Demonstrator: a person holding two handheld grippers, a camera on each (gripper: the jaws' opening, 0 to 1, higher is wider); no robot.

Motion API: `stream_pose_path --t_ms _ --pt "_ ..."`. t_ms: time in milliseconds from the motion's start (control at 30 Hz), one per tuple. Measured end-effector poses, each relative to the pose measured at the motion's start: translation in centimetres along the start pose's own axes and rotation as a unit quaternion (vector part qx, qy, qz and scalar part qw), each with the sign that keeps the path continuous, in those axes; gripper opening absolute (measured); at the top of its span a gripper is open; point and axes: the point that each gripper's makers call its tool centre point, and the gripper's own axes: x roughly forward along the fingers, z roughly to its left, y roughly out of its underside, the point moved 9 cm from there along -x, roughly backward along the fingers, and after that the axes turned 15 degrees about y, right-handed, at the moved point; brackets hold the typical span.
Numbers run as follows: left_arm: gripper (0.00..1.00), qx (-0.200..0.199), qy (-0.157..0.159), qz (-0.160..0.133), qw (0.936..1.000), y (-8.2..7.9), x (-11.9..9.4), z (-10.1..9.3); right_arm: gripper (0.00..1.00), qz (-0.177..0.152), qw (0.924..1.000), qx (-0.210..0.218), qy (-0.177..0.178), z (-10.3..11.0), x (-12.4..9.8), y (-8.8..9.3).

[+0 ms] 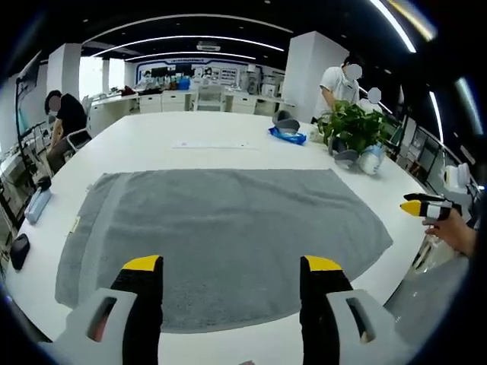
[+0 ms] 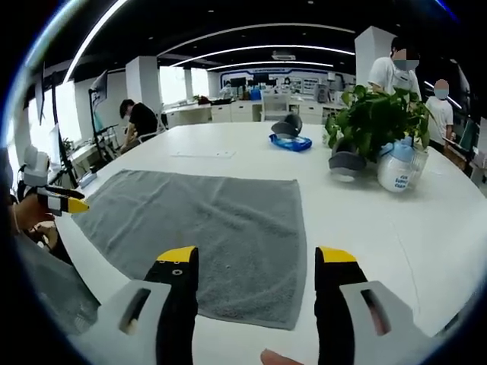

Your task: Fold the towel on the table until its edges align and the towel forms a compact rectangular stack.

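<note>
The grey towel (image 1: 228, 236) lies spread flat in a single layer on the white table (image 1: 190, 133), unfolded, its edges reaching close to the table's near rim. In the left gripper view the left gripper (image 1: 228, 266) hangs above the towel's near edge at 6 o'clock, its yellow-tipped jaws standing well apart with nothing between them. At 3 o'clock in that view the right gripper (image 1: 424, 207) enters, held in a person's hand (image 1: 456, 230) off the towel's side edge. In the right gripper view the same towel (image 2: 213, 220) stretches from centre toward 9 o'clock, and the right gripper (image 2: 255, 258) hovers over its near corner at 6 o'clock, jaws likewise wide apart and empty; the left gripper (image 2: 57, 201) shows at 9 o'clock. Beyond the towel, toward 1 o'clock, a leafy potted plant (image 2: 377, 122) stands on the table beside a white bottle with blue print (image 2: 397, 171), with a blue packet (image 2: 291, 142) near 12 o'clock. A person in black (image 2: 141, 122) sits at the far side around 10 o'clock.
</note>
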Motion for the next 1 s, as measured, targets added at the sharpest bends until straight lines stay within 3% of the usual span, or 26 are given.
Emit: stream_pose_path --t_ms 167,267,333,500,633,800,867,933,1000 --pt "0.71 0.01 0.002 0.001 0.9999 0.0 -0.2 -0.2 0.59 0.008 0.9998 0.015 0.01 -0.5 0.0 0.2" --pt "0.54 0.009 0.021 0.013 0.9997 0.1 -0.1 -0.5 0.58 0.02 0.9991 0.033 0.015 -1.0 0.1 0.4" --pt "0.48 0.015 0.031 0.011 0.9993 -0.1 0.0 -0.8 0.56 0.032 0.9983 0.046 0.015 -1.2 0.2 0.7" --pt "0.47 0.049 0.038 0.008 0.998 -0.5 -0.1 -1.7 0.53 0.038 0.9959 0.075 0.034 -2.1 0.0 0.9" --pt "0.44 0.055 0.048 0.006 0.9973 -0.7 -0.1 -2.0 0.49 0.065 0.9923 0.098 0.04 -2.8 0.2 1.2" --pt "0.3 0.034 0.057 0.005 0.9978 -0.8 -0.2 -2.0 0.43 0.113 0.9914 0.049 0.044 -3.7 1.6 1.3" --pt "0.22 0.023 0.064 0.006 0.9977 -0.7 -0.2 -1.9 0.33 0.146 0.9869 0.042 0.053 -3.9 1.9 1.6" --pt "0.21 0.013 0.067 0.007 0.9976 -0.7 -0.1 -1.8 0.28 0.162 0.983 0.068 0.054 -3.9 2.4 2.0" --pt "0.21 0.009 0.069 0.007 0.9975 -0.6 -0.1 -1.9 0.31 0.178 0.9788 0.096 0.032 -3.3 2.9 2.5"
